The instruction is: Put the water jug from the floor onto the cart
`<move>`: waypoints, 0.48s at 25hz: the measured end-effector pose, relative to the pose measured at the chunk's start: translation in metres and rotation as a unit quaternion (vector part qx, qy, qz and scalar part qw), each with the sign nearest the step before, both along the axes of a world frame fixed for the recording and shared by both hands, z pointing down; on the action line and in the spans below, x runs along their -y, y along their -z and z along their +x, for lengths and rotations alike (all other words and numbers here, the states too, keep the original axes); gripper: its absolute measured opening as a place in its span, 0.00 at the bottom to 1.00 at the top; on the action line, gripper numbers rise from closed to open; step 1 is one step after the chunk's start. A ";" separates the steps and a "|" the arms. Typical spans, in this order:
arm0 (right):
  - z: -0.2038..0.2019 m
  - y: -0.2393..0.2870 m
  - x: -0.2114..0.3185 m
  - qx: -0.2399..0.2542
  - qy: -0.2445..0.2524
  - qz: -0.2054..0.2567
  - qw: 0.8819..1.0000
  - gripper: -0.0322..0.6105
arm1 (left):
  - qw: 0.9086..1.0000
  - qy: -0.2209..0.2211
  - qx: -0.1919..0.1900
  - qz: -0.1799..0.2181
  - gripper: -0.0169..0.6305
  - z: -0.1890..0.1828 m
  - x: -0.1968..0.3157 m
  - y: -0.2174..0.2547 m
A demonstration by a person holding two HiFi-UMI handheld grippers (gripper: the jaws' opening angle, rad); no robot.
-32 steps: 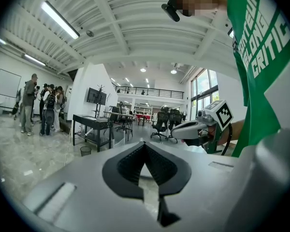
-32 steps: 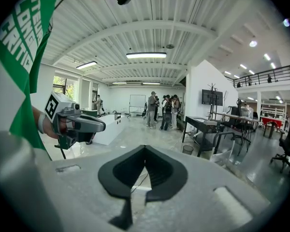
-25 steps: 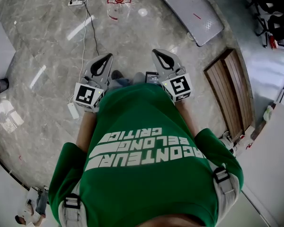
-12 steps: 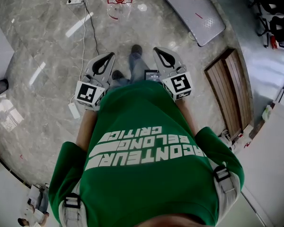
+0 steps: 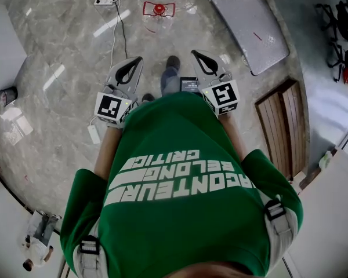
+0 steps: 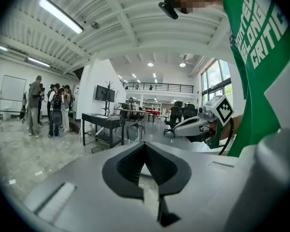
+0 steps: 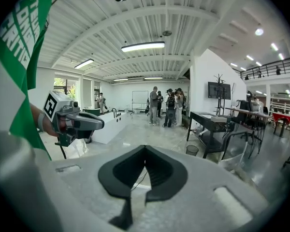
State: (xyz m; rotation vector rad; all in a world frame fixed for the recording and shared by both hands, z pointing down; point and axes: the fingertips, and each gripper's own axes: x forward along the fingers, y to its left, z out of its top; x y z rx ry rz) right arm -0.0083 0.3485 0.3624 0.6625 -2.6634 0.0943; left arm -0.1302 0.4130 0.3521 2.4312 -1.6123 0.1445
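Both pairs of fingers are pressed together with nothing between them: the left gripper view shows the dark pads (image 6: pixel 128 166) meeting at their tips over bare floor, and the right gripper view shows the same (image 7: pixel 162 170).

From the head view, the left gripper (image 5: pixel 137 60) and right gripper (image 5: pixel 195 54) are held out side by side in front of the person's chest, both aimed forward. The water jug (image 5: pixel 158 10) stands on the floor (image 5: pixel 69 45) well ahead of both sets of fingers. It lies between the two lines they point along, a little closer to the left fingers than to the right. Only its red cap and clear shoulders show, so it is probably upright with its long axis vertical, though it is small and distorted at the top of the picture. The cart (image 5: pixel 243 16), a low grey flatbed, lies ahead and to the right of the right fingers, near the jug but apart from it.

As I judge it, the jug is still out of reach, so the approach comes first. Both pairs of fingers must also open before they can take it from either side.
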 end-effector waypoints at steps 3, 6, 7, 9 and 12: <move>-0.004 0.003 0.034 -0.006 0.020 0.005 1.000 0.04 | 1.000 0.008 0.003 -0.004 0.04 -0.001 0.032 0.003; -0.003 0.003 0.062 -0.011 0.033 0.009 0.999 0.04 | 1.000 0.013 0.007 -0.013 0.04 0.003 0.056 0.001; -0.004 0.002 0.069 -0.010 0.036 0.009 0.999 0.04 | 1.000 0.016 0.009 -0.017 0.04 0.004 0.063 0.000; -0.004 0.001 0.082 -0.006 0.043 0.006 0.999 0.04 | 0.999 0.021 0.011 -0.023 0.04 0.005 0.075 -0.003; -0.004 -0.002 0.101 0.001 0.054 0.002 0.999 0.04 | 0.999 0.028 0.013 -0.024 0.04 0.008 0.094 -0.006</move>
